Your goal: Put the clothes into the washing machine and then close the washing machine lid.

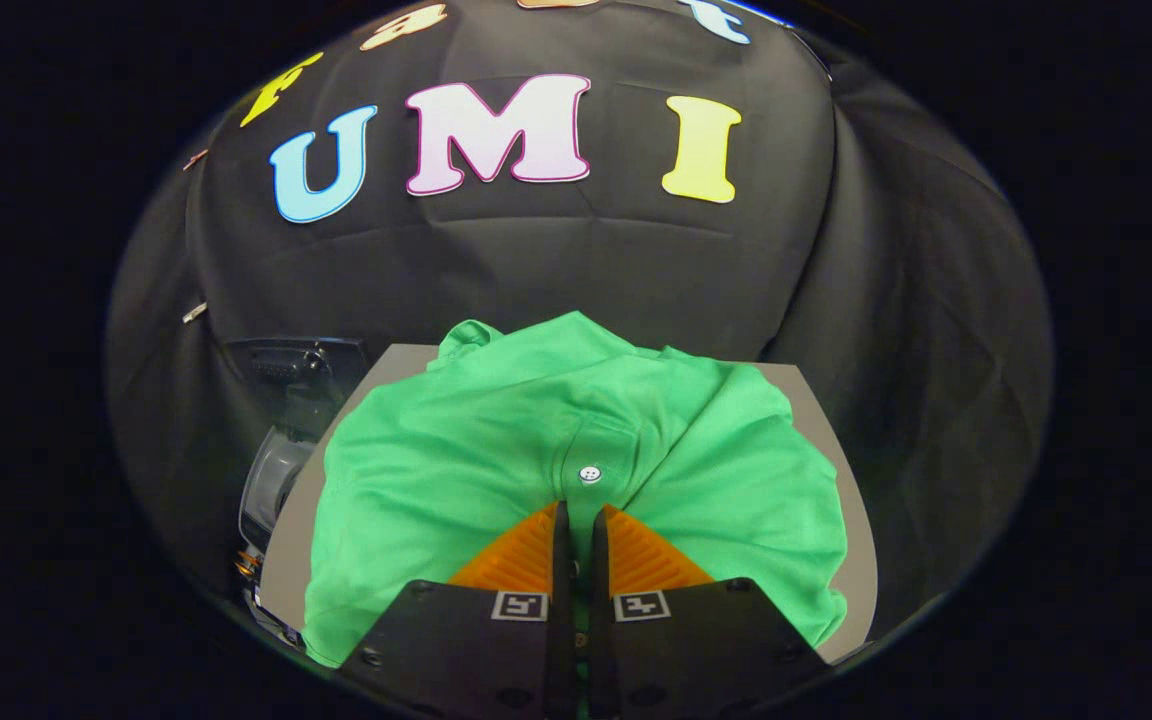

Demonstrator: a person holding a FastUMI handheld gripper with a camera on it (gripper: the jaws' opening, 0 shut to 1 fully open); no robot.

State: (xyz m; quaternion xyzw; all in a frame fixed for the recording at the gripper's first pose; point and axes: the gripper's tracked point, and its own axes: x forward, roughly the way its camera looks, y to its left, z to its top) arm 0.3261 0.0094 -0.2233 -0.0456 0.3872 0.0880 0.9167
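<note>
A bright green shirt with a small white button hangs spread in front of me, draping down over a grey table top. My gripper is shut on a fold of the shirt just below the button, with cloth pinched between both fingers. The fabric bunches up around the fingertips and falls away to both sides. Left of the table and lower down stands the washing machine, a grey rounded body with a dark lid part raised behind it; the shirt hides part of it.
The black cloth wall of the booth rises close behind the table and wraps round both sides. The table's right edge runs down beside the shirt. Small coloured parts show low at the washing machine's base.
</note>
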